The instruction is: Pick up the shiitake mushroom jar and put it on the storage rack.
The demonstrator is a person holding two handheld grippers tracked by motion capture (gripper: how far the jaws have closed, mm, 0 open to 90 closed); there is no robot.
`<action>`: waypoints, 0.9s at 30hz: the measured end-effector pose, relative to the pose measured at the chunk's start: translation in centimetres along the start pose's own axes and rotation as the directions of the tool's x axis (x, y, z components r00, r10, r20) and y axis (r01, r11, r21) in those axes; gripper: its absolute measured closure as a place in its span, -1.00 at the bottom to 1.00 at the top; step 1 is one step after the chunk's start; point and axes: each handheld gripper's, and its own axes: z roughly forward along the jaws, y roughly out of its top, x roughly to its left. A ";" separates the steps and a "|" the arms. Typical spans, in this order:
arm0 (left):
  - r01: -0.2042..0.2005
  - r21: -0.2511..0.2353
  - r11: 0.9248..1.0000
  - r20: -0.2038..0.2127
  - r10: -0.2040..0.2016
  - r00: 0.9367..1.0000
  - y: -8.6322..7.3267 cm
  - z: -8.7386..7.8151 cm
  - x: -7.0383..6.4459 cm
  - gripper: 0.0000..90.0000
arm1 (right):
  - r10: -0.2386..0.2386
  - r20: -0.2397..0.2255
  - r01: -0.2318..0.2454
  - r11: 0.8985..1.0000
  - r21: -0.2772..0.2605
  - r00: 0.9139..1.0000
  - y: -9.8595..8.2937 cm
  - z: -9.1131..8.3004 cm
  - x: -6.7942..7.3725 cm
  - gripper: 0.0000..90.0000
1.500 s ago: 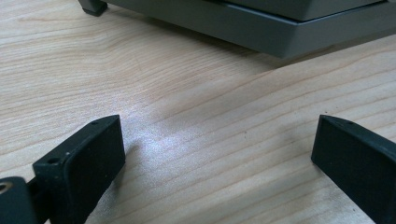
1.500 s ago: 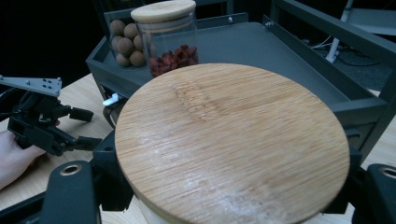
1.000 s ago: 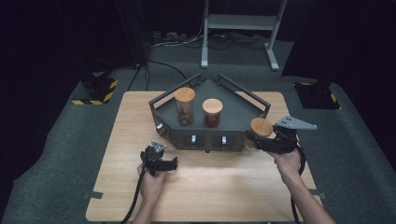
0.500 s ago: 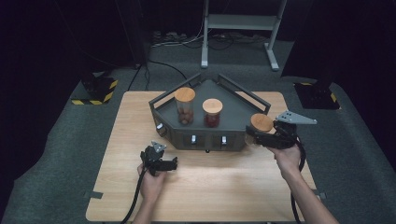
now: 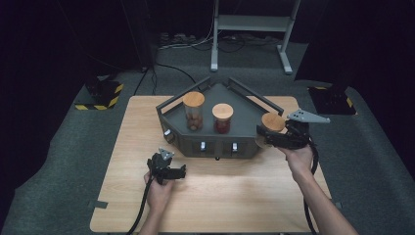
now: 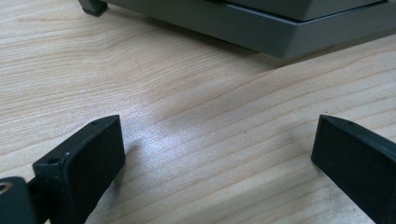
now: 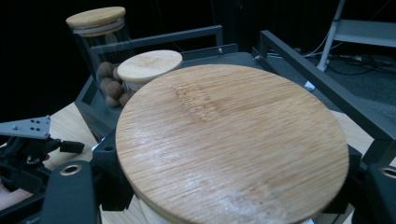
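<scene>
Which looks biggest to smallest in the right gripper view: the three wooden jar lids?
1. Held jar's lid, though it sits nearest the camera.
2. Short jar's lid.
3. Tall jar's lid.
The last two look close; distance makes ranking unsure.

Held jar (image 7: 232,144) body hidden under its wooden lid; contents unreadable. Tray (image 6: 261,23) cut off by top edge.

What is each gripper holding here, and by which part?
Right gripper clamps a wooden-lidded glass jar by its body under the lid; left gripper is open, holding nothing.
</scene>
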 end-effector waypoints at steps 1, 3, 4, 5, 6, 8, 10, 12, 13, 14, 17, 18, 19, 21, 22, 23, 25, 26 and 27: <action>0.000 0.000 1.000 0.000 0.000 1.000 0.0 0.0 0.0 -0.94 | 0.001 0.001 -0.001 1.000 -0.001 1.000 0.1 0.1 0.0 -0.44; 0.000 0.000 1.000 0.000 0.000 1.000 0.0 0.0 0.0 -0.94 | 0.003 0.005 -0.003 1.000 -0.002 1.000 0.3 0.2 -0.1 -0.44; 0.000 0.000 1.000 0.000 0.000 1.000 0.0 0.0 0.0 -0.94 | 0.004 0.007 -0.004 1.000 -0.003 1.000 0.3 0.2 -0.1 -0.44; 0.000 0.000 1.000 0.000 0.000 1.000 0.0 0.0 0.0 -0.94 | 0.005 0.008 -0.005 1.000 -0.005 1.000 0.5 0.3 -0.1 -0.44; 0.000 0.000 1.000 0.000 0.000 1.000 0.0 0.0 0.0 -0.94 | 0.006 0.009 -0.006 1.000 -0.004 1.000 0.5 0.3 -0.1 -0.44; 0.000 0.000 1.000 0.000 0.000 1.000 0.0 0.0 0.0 -0.94 | 0.004 0.013 -0.004 1.000 -0.004 1.000 0.7 0.5 -0.1 -0.44; -0.001 0.001 1.000 0.000 0.001 1.000 0.0 0.0 0.0 -0.94 | 0.002 0.019 -0.002 1.000 -0.003 1.000 0.9 0.6 -0.1 -0.44; 0.000 0.000 1.000 0.000 0.000 1.000 0.0 0.0 0.0 -0.94 | 0.002 0.023 -0.002 1.000 -0.002 1.000 1.1 0.8 -0.1 -0.44; 0.000 0.000 1.000 0.000 0.000 1.000 0.0 0.0 0.0 -0.94 | 0.002 0.026 -0.003 1.000 0.001 1.000 1.2 0.9 -0.2 -0.44; 0.000 0.000 1.000 0.000 0.000 1.000 0.0 0.0 0.0 -0.94 | 0.004 0.027 -0.004 1.000 0.002 1.000 1.3 1.0 -0.2 -0.44; 0.000 0.000 1.000 0.000 0.000 1.000 0.0 0.0 0.0 -0.94 | 0.006 0.031 -0.006 1.000 0.004 0.999 1.5 1.2 -0.2 -0.44; 0.000 0.000 1.000 0.000 0.000 1.000 0.0 0.0 0.0 -0.94 | 0.006 0.031 -0.006 1.000 0.004 0.999 1.5 1.2 -0.2 -0.44; 0.000 0.000 1.000 0.000 0.000 1.000 0.0 0.0 0.0 -0.94 | 0.006 0.035 -0.007 1.000 0.006 0.999 1.7 1.4 -0.2 -0.44; -0.001 0.000 1.000 0.000 0.001 1.000 0.0 0.0 0.0 -0.94 | 0.004 0.040 -0.005 1.000 0.007 0.999 1.9 1.6 -0.2 -0.44; 0.000 0.000 1.000 0.000 0.000 1.000 0.0 0.0 0.0 -0.94 | 0.004 0.041 -0.004 1.000 0.007 0.999 1.9 1.7 -0.2 -0.44; 0.000 0.000 1.000 0.000 0.000 1.000 0.0 0.0 0.0 -0.94 | 0.005 0.043 -0.005 1.000 0.007 0.999 2.0 1.8 -0.2 -0.44; -0.001 0.001 1.000 0.000 0.001 1.000 0.0 0.0 0.0 -0.94 | 0.005 0.046 -0.005 1.000 0.010 0.999 2.1 2.0 -0.3 -0.44; -0.001 0.001 1.000 0.000 0.001 1.000 0.0 0.0 0.0 -0.94 | 0.004 0.048 -0.004 1.000 0.010 0.999 2.1 2.1 -0.3 -0.44; -0.001 0.001 1.000 0.000 0.001 1.000 0.0 0.0 0.0 -0.94 | 0.003 0.048 -0.004 1.000 0.010 0.999 2.1 2.2 -0.3 -0.44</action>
